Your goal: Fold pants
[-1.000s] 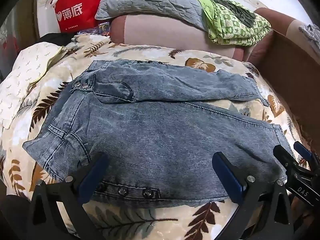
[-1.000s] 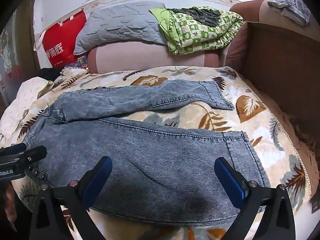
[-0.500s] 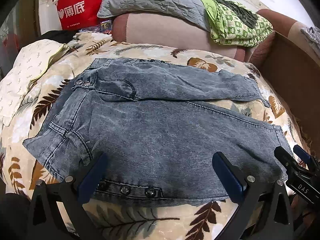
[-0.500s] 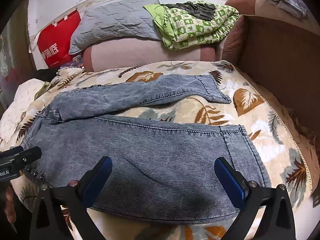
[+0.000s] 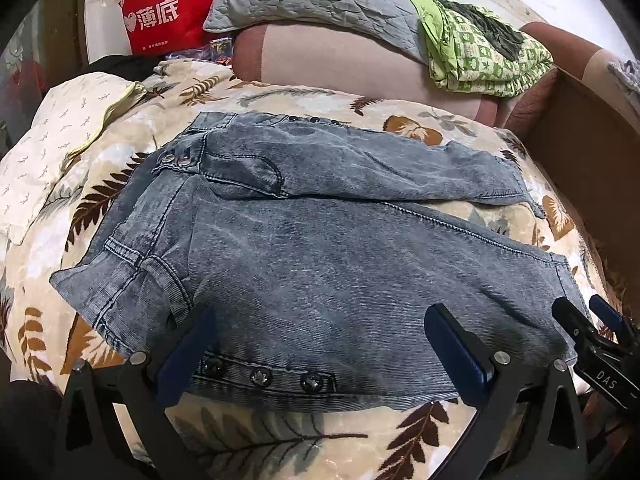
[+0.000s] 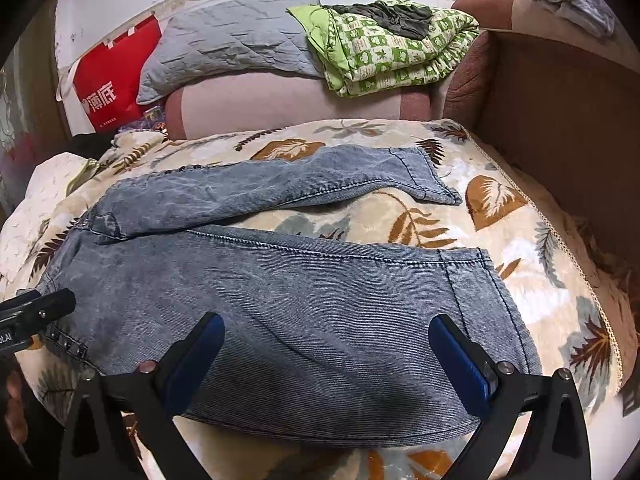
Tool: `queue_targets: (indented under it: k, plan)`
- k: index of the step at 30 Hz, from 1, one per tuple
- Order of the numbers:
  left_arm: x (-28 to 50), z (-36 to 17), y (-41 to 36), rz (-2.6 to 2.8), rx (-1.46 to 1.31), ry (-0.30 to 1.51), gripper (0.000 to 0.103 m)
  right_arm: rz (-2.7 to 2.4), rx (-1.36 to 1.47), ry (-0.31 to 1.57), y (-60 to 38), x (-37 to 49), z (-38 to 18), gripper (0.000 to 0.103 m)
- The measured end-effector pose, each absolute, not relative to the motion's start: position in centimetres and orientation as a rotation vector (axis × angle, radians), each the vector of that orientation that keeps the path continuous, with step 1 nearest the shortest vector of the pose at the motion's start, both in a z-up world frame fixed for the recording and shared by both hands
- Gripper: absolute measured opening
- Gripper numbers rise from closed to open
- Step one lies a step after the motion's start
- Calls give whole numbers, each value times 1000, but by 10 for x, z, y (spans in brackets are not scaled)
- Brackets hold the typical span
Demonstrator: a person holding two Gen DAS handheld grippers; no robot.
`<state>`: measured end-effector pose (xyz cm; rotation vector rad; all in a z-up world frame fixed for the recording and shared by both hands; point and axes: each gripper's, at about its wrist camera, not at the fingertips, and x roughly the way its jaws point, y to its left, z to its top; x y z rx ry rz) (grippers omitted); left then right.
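Blue jeans (image 6: 304, 300) are lying flat on a leaf-print blanket (image 6: 520, 248), legs pointing right w/ a gap btwn them. The right gripper (image 6: 326, 360) is hanging over the near leg, fingers wide apart, nothing btwn them. The left gripper (image 6: 36, 312) is poking in at the left edge by the waist. A green quilt (image 6: 392, 52), grey pillow (image 6: 232, 44) & red bag (image 6: 116, 84) are sitting at the back.
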<state>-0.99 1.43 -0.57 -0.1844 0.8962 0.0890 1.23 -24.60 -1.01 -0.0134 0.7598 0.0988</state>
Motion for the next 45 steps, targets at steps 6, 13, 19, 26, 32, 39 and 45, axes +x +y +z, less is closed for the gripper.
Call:
queue_targets:
  k: [6, 13, 19, 26, 32, 39, 45]
  plan:
    - [-11, -5, 12, 87, -174, 897, 103, 98, -6, 757, -247, 12, -9, 103]
    - [-11, -6, 12, 90, -174, 899, 103, 96, -14, 757, -246, 11, -10, 103]
    - [-10, -7, 12, 88, -169, 904, 103, 98, -17, 761, -245, 12, -11, 103]
    - [-9, -7, 13, 86, -161, 909, 103, 99, -15, 764, -245, 13, -11, 103]
    - [-11, -8, 17, 98, -166, 920, 103, 97, -13, 764, -246, 13, -11, 103]
    - [-14, -10, 18, 87, -174, 926, 103, 96, -17, 763, -245, 11, -11, 103]
    - [-10, -15, 25, 54, -254, 961, 103, 98, -18, 759, -246, 10, -9, 103]
